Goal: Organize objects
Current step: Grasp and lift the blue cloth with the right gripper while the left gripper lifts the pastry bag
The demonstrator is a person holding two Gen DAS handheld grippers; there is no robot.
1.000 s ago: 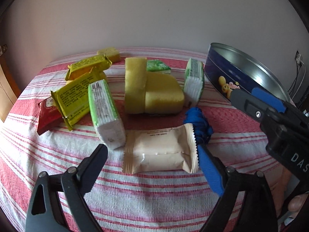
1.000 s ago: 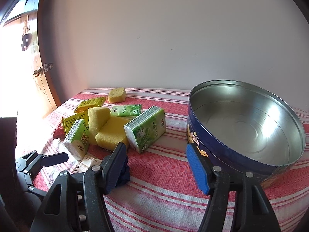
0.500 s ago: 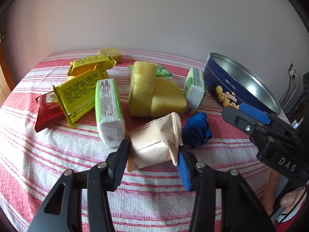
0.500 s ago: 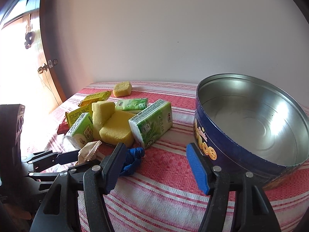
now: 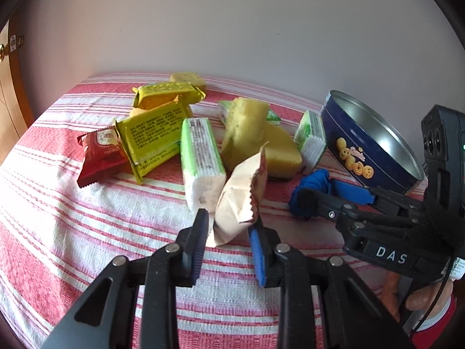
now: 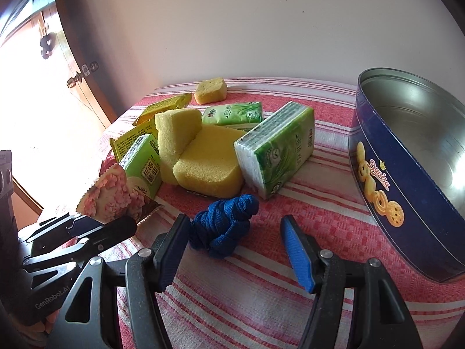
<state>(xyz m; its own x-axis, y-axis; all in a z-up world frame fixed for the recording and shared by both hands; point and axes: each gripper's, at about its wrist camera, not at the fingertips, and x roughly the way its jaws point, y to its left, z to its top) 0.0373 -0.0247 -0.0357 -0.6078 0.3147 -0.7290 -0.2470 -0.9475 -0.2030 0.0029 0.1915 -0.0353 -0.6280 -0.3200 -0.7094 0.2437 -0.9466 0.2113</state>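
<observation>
My left gripper (image 5: 229,232) is shut on a beige snack packet (image 5: 242,195) and holds it tilted up off the striped tablecloth; the packet's pink flowered face shows in the right wrist view (image 6: 112,196). My right gripper (image 6: 235,250) is open, its jaws standing around a crumpled blue cloth (image 6: 226,226), which lies on the table beside the left gripper (image 5: 312,190). The open blue cookie tin (image 6: 392,192) stands empty at the right (image 5: 357,151).
Yellow sponges (image 6: 203,157), green tissue packs (image 6: 276,151) (image 5: 200,157), yellow packets (image 5: 151,133) and a red packet (image 5: 98,157) lie clustered mid-table. A small yellow sponge (image 6: 210,94) sits at the back. A wall is behind, a door at left.
My left gripper closed on the beige packet and lifted it on end. My right gripper moved down and forward to straddle the blue cloth.
</observation>
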